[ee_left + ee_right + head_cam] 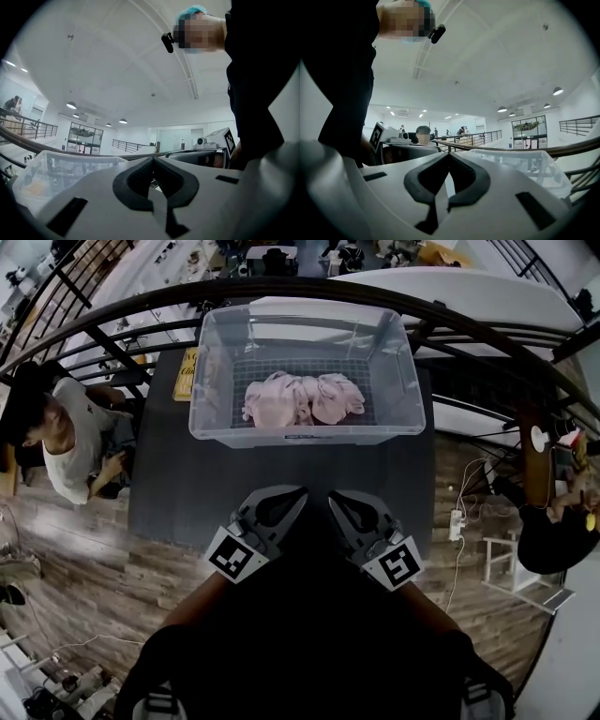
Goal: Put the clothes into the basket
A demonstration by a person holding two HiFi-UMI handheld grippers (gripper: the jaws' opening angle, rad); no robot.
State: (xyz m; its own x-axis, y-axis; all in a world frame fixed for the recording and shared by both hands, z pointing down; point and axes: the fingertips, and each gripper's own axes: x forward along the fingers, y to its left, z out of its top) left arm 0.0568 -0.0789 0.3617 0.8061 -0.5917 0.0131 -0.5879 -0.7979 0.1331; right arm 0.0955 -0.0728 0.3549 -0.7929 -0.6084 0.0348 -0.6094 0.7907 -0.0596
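Pink clothes (302, 397): heaped mid-floor of the clear basket (300, 434), which stands at the bench (281, 470) far edge.
Left claw (292, 495), right claw (339, 499): both pressed together, empty, side by side over the near edge.
Judgement: loading looks complete; any withdrawal should stay off the basket rim.
Bare bench between gives open room.

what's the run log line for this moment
clothes: pink, in basket | basket: on table | left hand-held gripper: shut, empty | right hand-held gripper: shut, empty | both: short of basket
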